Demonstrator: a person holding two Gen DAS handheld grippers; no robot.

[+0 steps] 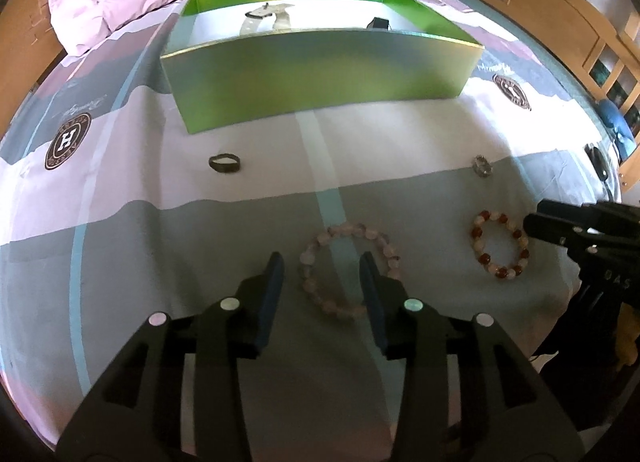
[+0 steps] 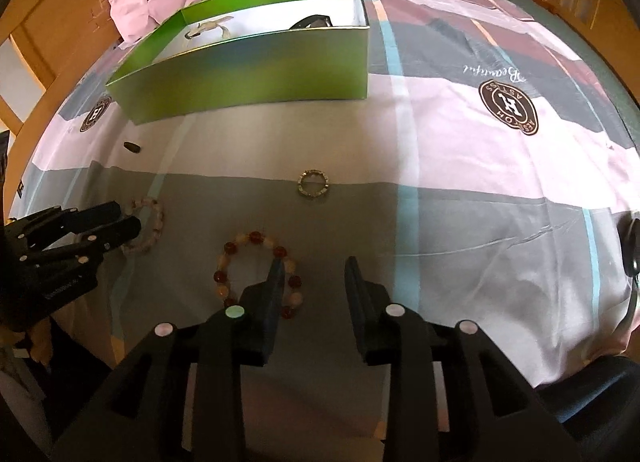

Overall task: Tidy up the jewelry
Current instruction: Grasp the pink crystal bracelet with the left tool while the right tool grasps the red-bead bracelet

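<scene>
Between gaping left tongs (image 1: 323,262), pink bracelet's (image 1: 348,270) left edge.

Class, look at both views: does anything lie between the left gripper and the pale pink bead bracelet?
Nothing visible does. The left gripper is open directly over the pale pink bead bracelet, with only bedsheet around it.

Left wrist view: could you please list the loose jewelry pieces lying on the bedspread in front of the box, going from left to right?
Dark ring → pale pink bead bracelet → small silver ring → red-and-white bead bracelet. The two rings lie nearer the green box; the bracelets lie nearer the camera.
</scene>
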